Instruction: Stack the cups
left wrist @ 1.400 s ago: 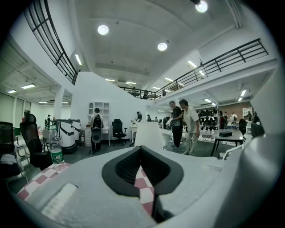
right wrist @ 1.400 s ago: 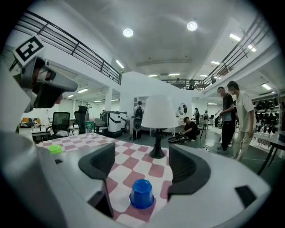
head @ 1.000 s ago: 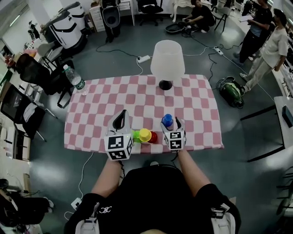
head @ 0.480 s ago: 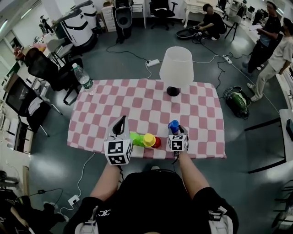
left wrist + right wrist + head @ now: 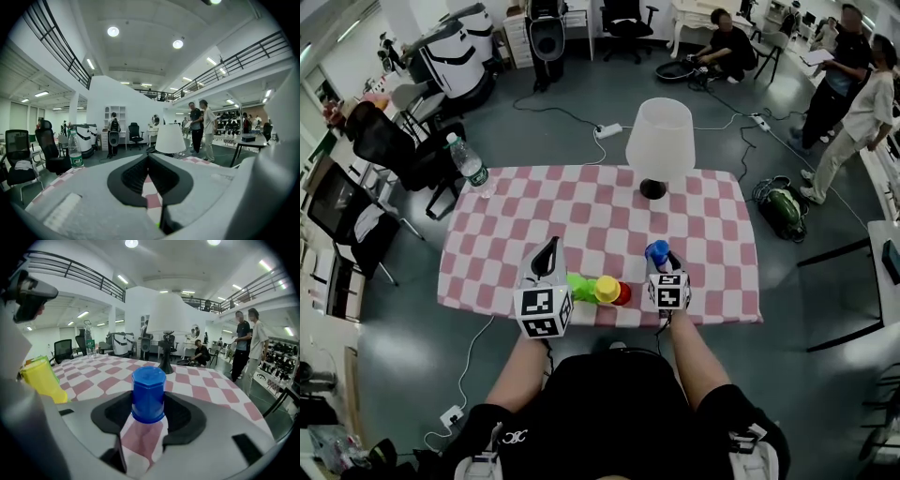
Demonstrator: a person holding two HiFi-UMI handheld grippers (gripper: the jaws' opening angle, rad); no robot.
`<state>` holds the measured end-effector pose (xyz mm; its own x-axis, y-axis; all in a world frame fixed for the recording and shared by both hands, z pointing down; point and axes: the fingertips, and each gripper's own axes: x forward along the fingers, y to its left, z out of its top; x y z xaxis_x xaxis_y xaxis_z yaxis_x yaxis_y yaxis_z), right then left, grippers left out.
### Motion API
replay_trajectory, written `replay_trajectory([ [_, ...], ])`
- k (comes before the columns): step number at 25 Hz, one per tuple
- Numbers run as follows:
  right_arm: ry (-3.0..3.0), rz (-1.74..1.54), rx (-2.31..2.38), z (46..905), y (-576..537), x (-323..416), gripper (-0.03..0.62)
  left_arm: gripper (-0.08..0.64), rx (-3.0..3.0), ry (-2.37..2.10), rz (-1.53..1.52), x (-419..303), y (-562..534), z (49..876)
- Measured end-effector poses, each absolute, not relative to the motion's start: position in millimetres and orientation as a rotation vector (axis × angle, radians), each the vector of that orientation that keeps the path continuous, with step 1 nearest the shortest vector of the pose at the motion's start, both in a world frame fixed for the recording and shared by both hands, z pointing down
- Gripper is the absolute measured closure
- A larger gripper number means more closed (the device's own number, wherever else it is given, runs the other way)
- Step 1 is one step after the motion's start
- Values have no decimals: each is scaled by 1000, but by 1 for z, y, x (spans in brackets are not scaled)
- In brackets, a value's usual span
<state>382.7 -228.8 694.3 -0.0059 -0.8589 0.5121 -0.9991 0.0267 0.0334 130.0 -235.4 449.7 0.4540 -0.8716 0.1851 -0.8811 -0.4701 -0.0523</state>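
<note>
Between the jaws of the right claw stands the blue cup, upside down; the jaws have just been closing and now hug it. To its left sit a red cup, a yellow cup and a green cup, then the left claw, closed and empty.

Head view: my left gripper covers the left side of the green cup, and the red cup sits mostly behind the yellow cup. My right gripper hides the blue cup's lower part. In the left gripper view my own gripper body blocks the cups and the lamp's base; 1 green sliver is too tiny to tell. In the right gripper view the yellow cup's left side is cut off by the body
</note>
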Motion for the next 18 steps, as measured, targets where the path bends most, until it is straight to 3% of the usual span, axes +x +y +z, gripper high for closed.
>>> replay_trajectory([
  [18,-2073,163,2022,514,-194,336,382,545,2724,-1432,261,106,-215,437],
])
